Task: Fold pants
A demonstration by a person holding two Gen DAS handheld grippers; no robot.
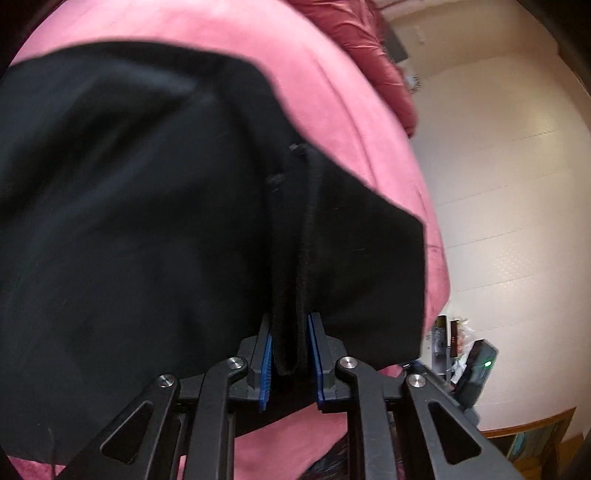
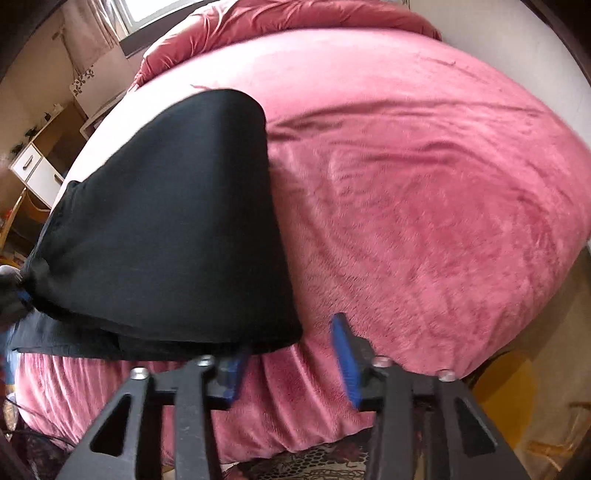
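Pink bed cover (image 2: 424, 166) carries the black pants (image 2: 166, 221), their length running away from me. My left tool (image 1: 290, 354) pinches their thick near hem; my right tool (image 2: 291, 354) gapes half-wide, empty, just right of their near corner.

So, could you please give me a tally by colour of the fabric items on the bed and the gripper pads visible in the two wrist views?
Black: 1, the pants
Pink: 1, the bed cover
Dark red: 1, the bunched quilt at the far end
Blue: 4 pads, two on the left gripper, two on the right gripper
Total: 7
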